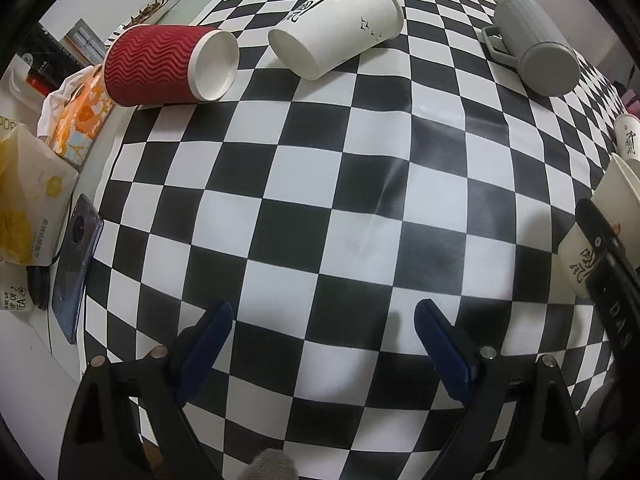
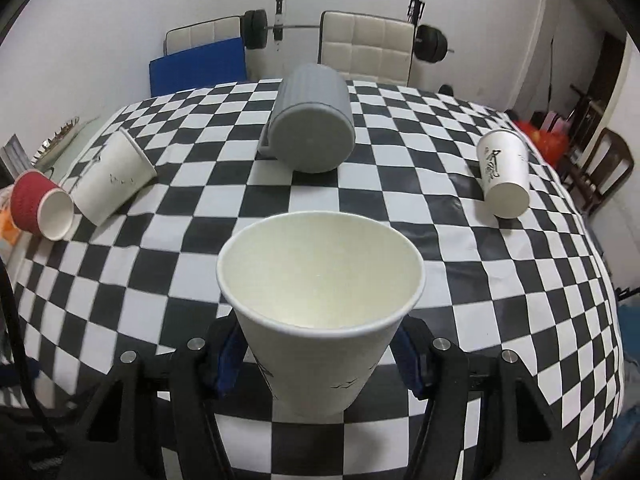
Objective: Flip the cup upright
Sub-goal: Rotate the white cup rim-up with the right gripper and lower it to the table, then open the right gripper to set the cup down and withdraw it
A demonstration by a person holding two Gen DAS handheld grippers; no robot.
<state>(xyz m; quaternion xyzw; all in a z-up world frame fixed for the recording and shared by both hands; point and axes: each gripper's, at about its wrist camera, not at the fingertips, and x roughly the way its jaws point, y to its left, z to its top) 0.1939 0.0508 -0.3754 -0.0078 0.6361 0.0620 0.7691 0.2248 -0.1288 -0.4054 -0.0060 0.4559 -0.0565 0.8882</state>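
My right gripper (image 2: 320, 354) is shut on a white paper cup (image 2: 320, 300), held mouth up, tilted slightly toward me, just above the checkered cloth (image 2: 500, 280). That cup and the right gripper show at the right edge of the left wrist view (image 1: 600, 216). My left gripper (image 1: 322, 320) is open and empty over the cloth (image 1: 320, 200). Lying on their sides are a red ripple cup (image 1: 160, 66) (image 2: 38, 206), a white printed cup (image 1: 340, 24) (image 2: 114, 178), a grey mug (image 1: 532, 48) (image 2: 312, 124) and another white printed cup (image 2: 504, 174) (image 1: 628, 136).
A phone (image 1: 74, 268), tissue packs (image 1: 28, 200) and an orange box (image 1: 82, 120) lie on the left beside the cloth. White chairs (image 2: 368, 46), a blue mat (image 2: 198, 66) and a barbell (image 2: 348, 36) stand behind the table. A wooden chair (image 2: 604, 168) stands on the right.
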